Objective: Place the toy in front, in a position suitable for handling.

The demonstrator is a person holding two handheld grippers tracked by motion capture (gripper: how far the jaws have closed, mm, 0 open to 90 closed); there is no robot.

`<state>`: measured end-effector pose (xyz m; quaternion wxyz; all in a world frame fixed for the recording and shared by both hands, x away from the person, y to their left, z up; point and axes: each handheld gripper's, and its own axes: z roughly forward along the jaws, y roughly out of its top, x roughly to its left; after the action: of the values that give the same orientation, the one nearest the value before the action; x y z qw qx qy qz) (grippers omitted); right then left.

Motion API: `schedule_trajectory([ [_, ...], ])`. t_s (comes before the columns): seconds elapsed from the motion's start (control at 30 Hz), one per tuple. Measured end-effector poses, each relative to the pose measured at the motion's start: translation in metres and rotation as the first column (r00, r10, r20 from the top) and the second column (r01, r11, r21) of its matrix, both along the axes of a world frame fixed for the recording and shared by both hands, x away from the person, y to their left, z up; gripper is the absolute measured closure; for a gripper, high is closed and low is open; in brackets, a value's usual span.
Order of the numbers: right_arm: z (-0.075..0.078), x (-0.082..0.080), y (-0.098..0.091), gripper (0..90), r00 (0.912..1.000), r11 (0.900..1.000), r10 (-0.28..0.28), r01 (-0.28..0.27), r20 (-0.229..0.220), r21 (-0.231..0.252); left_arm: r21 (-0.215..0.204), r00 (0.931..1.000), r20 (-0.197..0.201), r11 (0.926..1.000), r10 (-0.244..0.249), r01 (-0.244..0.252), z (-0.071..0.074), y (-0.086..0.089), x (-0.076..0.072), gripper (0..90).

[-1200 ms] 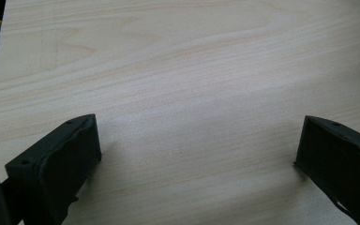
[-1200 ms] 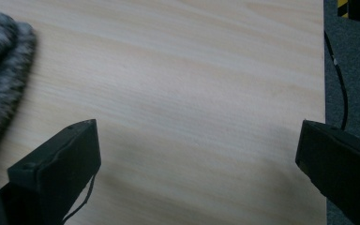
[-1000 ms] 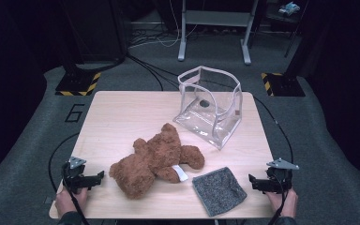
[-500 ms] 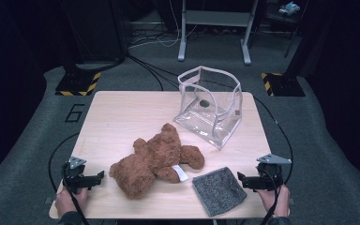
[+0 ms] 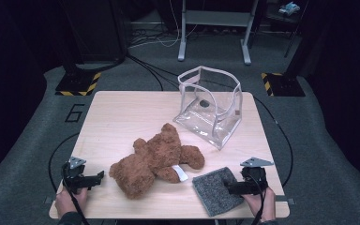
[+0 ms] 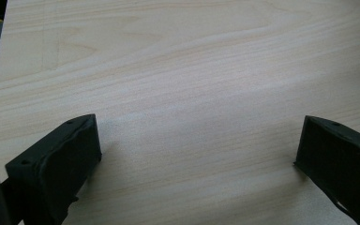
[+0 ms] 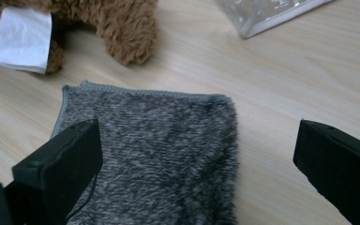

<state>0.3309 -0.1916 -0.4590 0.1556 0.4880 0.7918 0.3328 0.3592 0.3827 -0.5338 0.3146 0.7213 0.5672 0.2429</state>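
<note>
Wooden desk: clear bag holds a small dark item (unclear). Your right gripper hovers over grey cloth, left gripper low; both jaws open.

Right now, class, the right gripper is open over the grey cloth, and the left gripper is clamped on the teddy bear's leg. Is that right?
Not quite. The left gripper is open over bare table, clear of the teddy bear; the left gripper view shows nothing between its jaws. The rest holds: the right gripper is open over the grey cloth.
</note>
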Motion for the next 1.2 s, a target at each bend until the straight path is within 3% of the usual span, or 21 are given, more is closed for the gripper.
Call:
schedule_trajectory([
  [0.37,-0.031,-0.002,0.03,0.3,0.997,0.998,0.048,-0.05,-0.061,-0.04,0.0,1.0,0.0,1.0,0.001,-0.001,0.0,0.0,0.0,0.0],
  [0.7,-0.054,0.0,0.039,3.4,0.9932,0.9894,0.047,-0.061,-0.107,-0.132,0.001,1.0,-0.001,1.0,0.002,-0.002,0.0,0.0,0.0,0.0],
  [0.9,-0.051,-0.003,0.036,18.3,0.9949,0.991,0.03,-0.042,-0.096,-0.127,0.001,1.0,-0.001,1.0,0.002,-0.002,0.0,0.0,0.0,0.0],
  [1.2,-0.046,-0.003,0.025,56.4,0.9963,0.9947,0.011,-0.019,-0.085,-0.101,-0.002,1.0,-0.001,1.0,0.002,-0.002,0.0,0.0,0.0,0.0],
])
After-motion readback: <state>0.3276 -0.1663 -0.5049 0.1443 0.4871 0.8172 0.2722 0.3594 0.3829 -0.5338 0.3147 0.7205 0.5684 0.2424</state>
